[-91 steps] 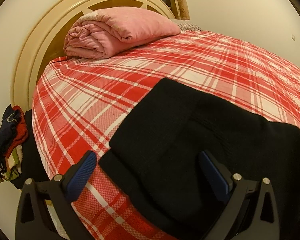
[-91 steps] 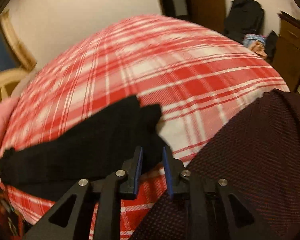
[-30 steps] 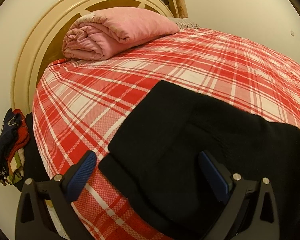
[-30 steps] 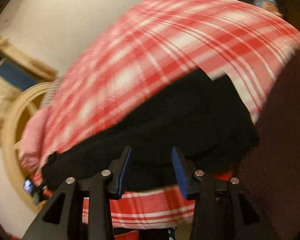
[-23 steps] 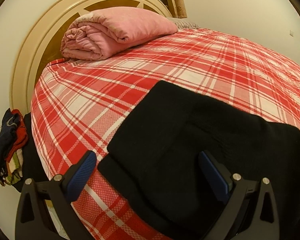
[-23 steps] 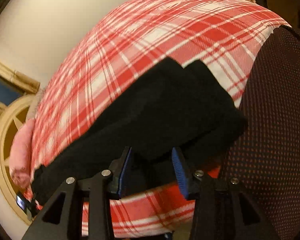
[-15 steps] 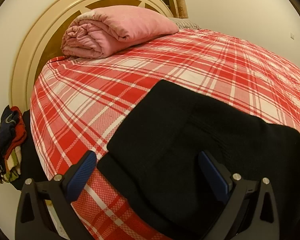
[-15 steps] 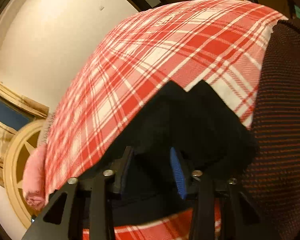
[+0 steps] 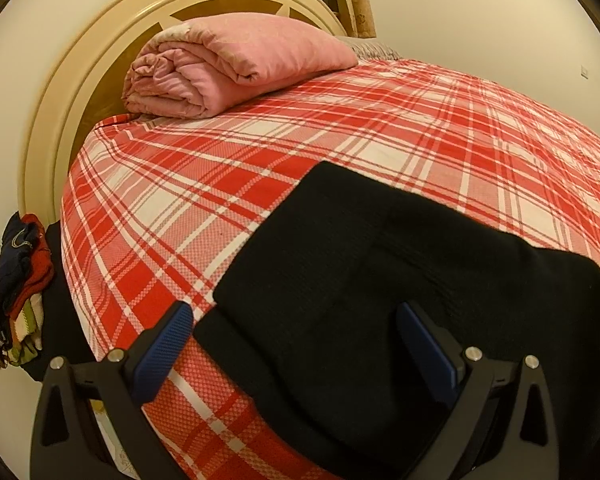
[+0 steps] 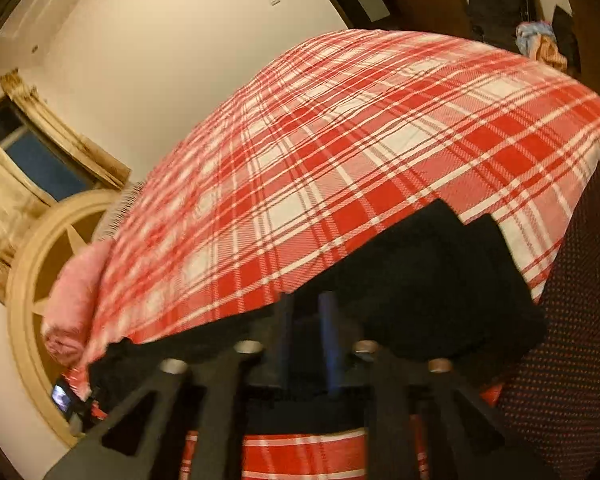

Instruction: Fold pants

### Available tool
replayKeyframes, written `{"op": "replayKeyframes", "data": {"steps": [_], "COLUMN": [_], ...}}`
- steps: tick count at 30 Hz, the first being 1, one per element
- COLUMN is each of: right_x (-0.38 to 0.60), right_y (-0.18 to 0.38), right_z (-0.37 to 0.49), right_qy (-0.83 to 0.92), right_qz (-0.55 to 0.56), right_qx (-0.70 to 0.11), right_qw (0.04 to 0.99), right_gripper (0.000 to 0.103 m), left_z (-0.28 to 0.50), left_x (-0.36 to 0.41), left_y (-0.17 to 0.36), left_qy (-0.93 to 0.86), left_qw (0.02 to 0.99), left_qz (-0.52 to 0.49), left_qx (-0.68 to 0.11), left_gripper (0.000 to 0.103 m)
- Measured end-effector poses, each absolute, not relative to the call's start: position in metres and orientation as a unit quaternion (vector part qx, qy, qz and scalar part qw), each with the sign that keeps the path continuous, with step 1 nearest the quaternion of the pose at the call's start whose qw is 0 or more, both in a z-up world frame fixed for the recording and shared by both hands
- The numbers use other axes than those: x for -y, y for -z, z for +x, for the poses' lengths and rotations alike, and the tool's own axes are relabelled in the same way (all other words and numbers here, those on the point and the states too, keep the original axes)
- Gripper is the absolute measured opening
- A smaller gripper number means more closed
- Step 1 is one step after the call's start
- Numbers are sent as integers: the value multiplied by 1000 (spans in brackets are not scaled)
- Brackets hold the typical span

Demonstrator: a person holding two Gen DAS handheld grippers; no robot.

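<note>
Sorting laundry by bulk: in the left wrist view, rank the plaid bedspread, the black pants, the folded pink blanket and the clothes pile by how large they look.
1. plaid bedspread
2. black pants, though nearness to the camera inflates them
3. pink blanket
4. clothes pile, partly cut off at the edge

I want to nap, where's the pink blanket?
In the left wrist view, the folded pink blanket sits upper left on the plaid bed, against the round headboard.

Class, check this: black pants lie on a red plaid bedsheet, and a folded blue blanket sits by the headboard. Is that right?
Not quite. The folded blanket by the headboard is pink, not blue, as the left wrist view shows. The black pants do lie on the red plaid bedsheet.
</note>
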State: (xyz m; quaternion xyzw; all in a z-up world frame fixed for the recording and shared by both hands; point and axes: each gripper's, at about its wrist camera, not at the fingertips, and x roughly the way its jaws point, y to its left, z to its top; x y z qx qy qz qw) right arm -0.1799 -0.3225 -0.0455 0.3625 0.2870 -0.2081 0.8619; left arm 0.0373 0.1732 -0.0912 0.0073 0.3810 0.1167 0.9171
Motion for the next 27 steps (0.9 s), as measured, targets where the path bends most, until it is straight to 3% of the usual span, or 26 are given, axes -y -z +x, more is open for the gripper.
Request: {"op": "replayKeyframes", "data": {"steps": [1, 6, 11, 17, 21, 27], "right_x": [322, 317, 286, 254, 229, 194], "right_y": [46, 52, 47, 46, 67, 112], "right_z": [-185, -191, -160, -129, -121, -110], "right_qy": [213, 189, 137, 74, -12, -35], "right_qz": [364, 377, 308, 266, 341, 393], "right_qx": [-280, -259, -297, -323, -327, -346], "right_qw": [863, 869, 893, 905, 881, 851], "right_gripper": [55, 55, 55, 55, 55, 55], "left_z": [38, 37, 24, -7, -33, -67], "left_x": [-173, -173, -162, -102, -53, -13], "left_y": [91, 89, 74, 41, 34, 32], "left_qy": [-114, -113, -90, 37, 134, 230], "left_qw": [917, 917, 926, 942, 931, 909], "left_qz": [9, 13, 32, 100, 144, 131], "left_qx": [-381, -383, -366, -319, -307, -322], "left_gripper": [103, 103, 103, 103, 103, 103]}}
